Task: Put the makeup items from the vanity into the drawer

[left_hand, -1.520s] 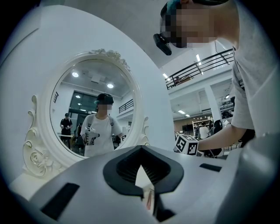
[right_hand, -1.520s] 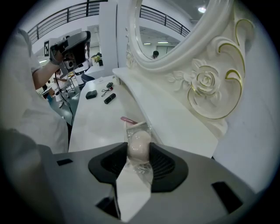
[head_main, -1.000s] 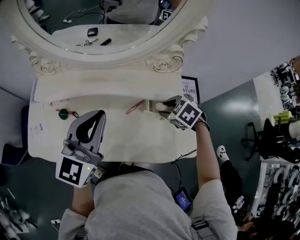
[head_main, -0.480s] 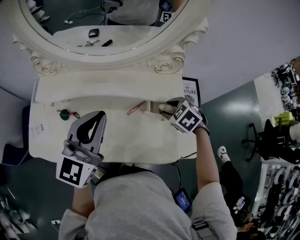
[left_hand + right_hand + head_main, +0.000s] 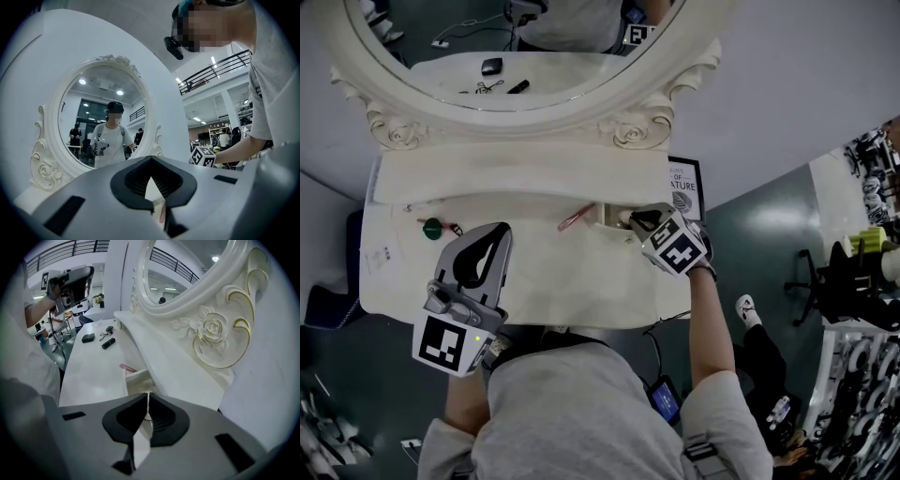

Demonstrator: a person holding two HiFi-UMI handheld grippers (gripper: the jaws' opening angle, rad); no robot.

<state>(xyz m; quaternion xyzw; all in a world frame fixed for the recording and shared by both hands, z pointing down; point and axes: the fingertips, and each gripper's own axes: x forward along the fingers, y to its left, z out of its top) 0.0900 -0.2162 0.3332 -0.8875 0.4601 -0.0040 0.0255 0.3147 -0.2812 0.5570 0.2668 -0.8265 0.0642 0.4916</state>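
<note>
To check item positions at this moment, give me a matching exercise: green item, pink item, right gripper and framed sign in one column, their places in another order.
Things:
1. green item
2. pink item
3. right gripper
4. sign

Places:
A. at the open drawer
B. past the right end of the vanity
C. on the vanity top, far left
D. on the vanity top, just left of the drawer

Pairs: 1-C; 2-D; 3-A; 4-B
</note>
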